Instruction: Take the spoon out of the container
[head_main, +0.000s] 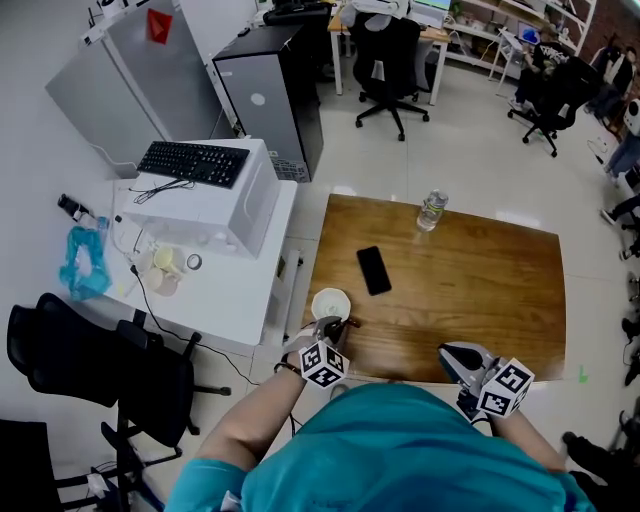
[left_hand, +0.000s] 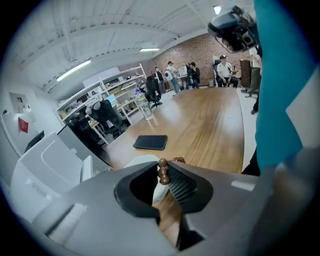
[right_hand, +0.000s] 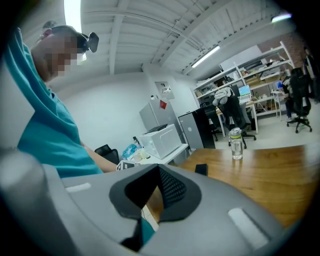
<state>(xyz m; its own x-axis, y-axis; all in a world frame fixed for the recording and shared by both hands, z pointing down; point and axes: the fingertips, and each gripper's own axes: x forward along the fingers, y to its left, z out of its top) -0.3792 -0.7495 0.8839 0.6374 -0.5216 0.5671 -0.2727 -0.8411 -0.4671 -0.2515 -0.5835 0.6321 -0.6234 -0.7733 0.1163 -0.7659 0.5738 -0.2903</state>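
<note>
Wooden table (head_main: 480, 290) in a big open office. At its near-left corner the spoon (left_hand: 162, 171) is clamped by its brown beaded handle in the left gripper (left_hand: 163, 166), right at the near edge of the white container (head_main: 331, 303); its bowl end is hidden. The right gripper (right_hand: 159, 171) is pinched closed on nothing, well apart by the table's front edge. A black phone (head_main: 374, 270) lies just past the container, with a water bottle (head_main: 432, 211) at the far edge.

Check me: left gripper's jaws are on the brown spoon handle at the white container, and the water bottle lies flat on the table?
No: the water bottle stands upright, per the head view. The rest holds: the left gripper grips the brown spoon handle at the white container.
</note>
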